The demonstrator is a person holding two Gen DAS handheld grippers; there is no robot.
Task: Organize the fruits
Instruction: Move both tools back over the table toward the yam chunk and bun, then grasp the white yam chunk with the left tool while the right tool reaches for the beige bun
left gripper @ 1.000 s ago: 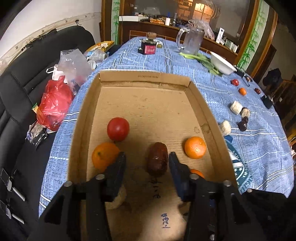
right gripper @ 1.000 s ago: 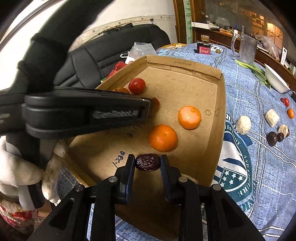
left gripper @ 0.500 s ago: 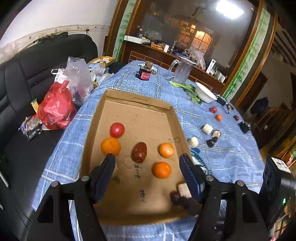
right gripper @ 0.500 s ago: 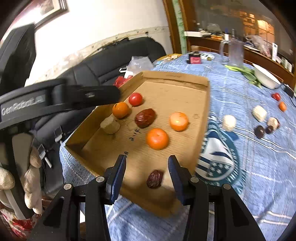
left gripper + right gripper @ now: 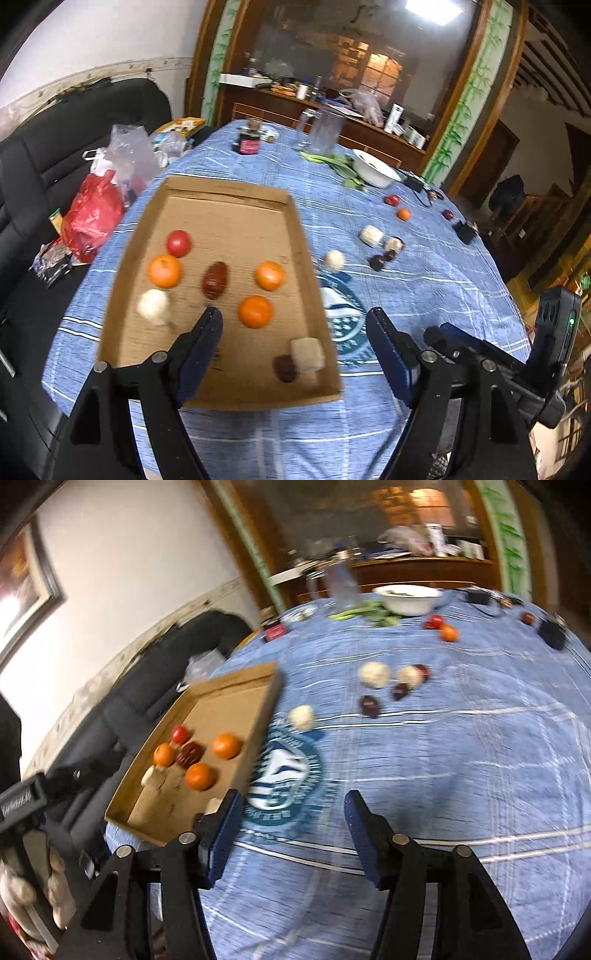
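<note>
A shallow cardboard box [image 5: 229,206] lies on the blue tablecloth, also in the right wrist view [image 5: 236,681]. It holds a red tomato [image 5: 178,242], three oranges, a large dark date [image 5: 214,280], a small dark date [image 5: 284,367], a white ball [image 5: 153,305] and a pale block [image 5: 307,354]. My left gripper [image 5: 293,350] is open and empty, raised above the box's near end. My right gripper [image 5: 291,830] is open and empty above the cloth, right of the box. More fruit lies loose on the cloth: white pieces [image 5: 373,674], dark dates [image 5: 370,705], a tomato and an orange [image 5: 448,633].
A white bowl [image 5: 373,171], green stalks, a glass pitcher [image 5: 325,129] and a dark jar [image 5: 248,143] stand at the table's far end. A black sofa with red and clear bags [image 5: 94,214] runs along the left. A black device [image 5: 466,232] sits at the right.
My right gripper let go of the small dark date in the box, opened wide and swung right over the cloth. My left gripper opened wider and pulled up and back from the large date.
</note>
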